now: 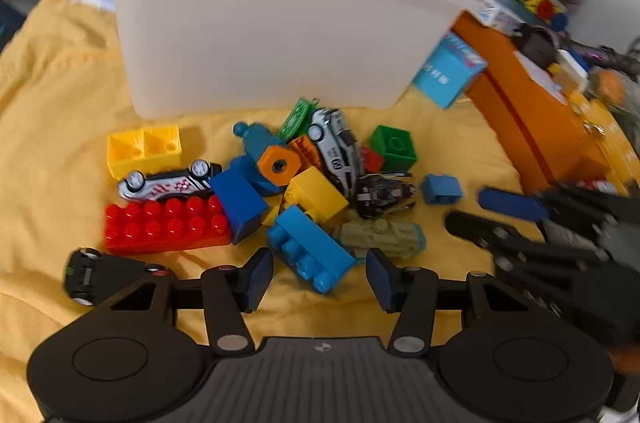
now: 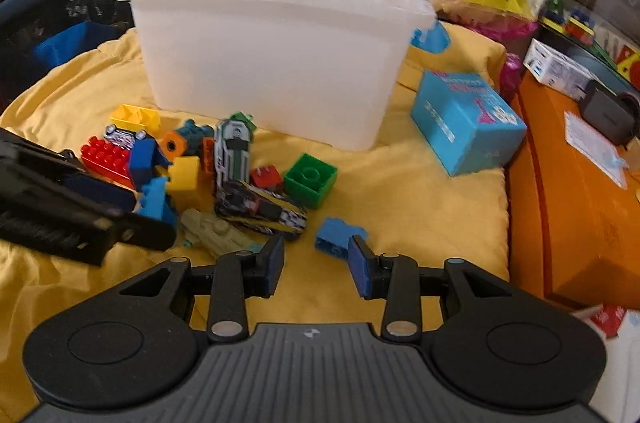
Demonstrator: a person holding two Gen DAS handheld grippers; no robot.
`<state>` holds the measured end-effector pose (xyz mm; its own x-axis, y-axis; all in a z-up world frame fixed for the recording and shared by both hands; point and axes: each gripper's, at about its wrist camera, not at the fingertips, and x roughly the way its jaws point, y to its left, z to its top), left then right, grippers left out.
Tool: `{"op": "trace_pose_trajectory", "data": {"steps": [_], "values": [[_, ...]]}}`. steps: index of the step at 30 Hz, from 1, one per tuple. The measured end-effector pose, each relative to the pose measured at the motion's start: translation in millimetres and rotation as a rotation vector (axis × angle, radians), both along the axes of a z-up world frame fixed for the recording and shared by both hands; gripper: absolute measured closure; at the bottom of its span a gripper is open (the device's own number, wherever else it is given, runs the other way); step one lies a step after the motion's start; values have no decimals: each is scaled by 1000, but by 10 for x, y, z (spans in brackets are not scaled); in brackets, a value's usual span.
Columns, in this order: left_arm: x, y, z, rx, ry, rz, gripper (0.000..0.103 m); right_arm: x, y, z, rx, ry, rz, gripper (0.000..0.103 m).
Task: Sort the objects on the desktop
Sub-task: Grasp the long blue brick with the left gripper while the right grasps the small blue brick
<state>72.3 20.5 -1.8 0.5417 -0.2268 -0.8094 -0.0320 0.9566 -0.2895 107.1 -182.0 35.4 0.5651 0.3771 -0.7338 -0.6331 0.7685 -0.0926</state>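
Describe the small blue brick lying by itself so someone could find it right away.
Start at the white bin on the yellow cloth; a toy pile sits before it. The small blue brick lies apart from the pile, just ahead of the right gripper, alone on bare cloth.

A translucent white plastic bin (image 2: 272,55) is standing on the yellow cloth (image 2: 400,199) that is covering the surface. A pile of toys is lying in front of it: a red studded building plate (image 1: 164,223) at the left, a silver toy car (image 1: 168,183) resting just behind the plate, a green square block (image 2: 311,179) at the right. A light blue cardboard box (image 2: 466,121) is lying right of the bin, beside an orange box (image 2: 580,223). A small blue block (image 2: 336,237) is sitting apart, nearer than the pile.
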Motion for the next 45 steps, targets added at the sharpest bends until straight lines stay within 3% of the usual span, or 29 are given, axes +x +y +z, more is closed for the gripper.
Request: {"op": "trace_pose_trajectory", "data": {"steps": [2, 3, 6, 8, 12, 17, 18, 19, 21, 25, 28, 31, 33, 36, 40, 42, 45], "values": [[37, 15, -41, -7, 4, 34, 52, -14, -46, 0, 4, 4, -7, 64], [32, 18, -33, -1, -5, 37, 63, -14, -59, 3, 2, 1, -7, 64], [-57, 21, 24, 28, -11, -17, 76, 32, -97, 6, -2, -11, -14, 64], [-202, 10, 124, 99, -27, -83, 77, 105, -90, 0, -4, -19, -8, 64], [-592, -10, 277, 314, -40, -209, 77, 251, 1, -111, -35, -2, 24, 64], [-859, -77, 213, 466, -22, -278, 77, 434, 26, -187, 59, 77, 18, 55], [-883, -98, 176, 466, -11, -290, 77, 442, 37, -205, 54, 77, 21, 56], [-906, -117, 158, 451, -8, -301, 76, 444, 46, -219, 47, 85, 29, 64], [-969, -149, 165, 414, -23, -305, 74, 377, 32, -188, 36, 90, 35, 65], [-1115, -207, 219, 365, -71, -316, 57, 60, -62, 27, 4, 8, 15, 65], [-1192, -264, 213, 351, -86, -338, 55, -295, -78, 109, 29, -11, 33, 64], [-1237, -325, 224, 355, -111, -343, 55, -563, 75, -40, -72, -84, 82, 64], [-1230, -282, 245, 307, -108, -330, 55, -783, 213, -148, -175, -183, 140, 64], [-1174, -184, 233, 235, -91, -282, 53, -1009, 339, -274, -278, -243, 239, 64], [-1170, -20, 311, 168, -118, -202, 53, -1194, 341, -203, -220, -201, 300, 60], [-1166, 64, 336, 154, -137, -163, 48, -1206, 284, -128, -157, -139, 296, 53], [-1095, 166, 268, 122, -112, -130, 47, -1214, 228, -70, -113, -99, 263, 53]]}}
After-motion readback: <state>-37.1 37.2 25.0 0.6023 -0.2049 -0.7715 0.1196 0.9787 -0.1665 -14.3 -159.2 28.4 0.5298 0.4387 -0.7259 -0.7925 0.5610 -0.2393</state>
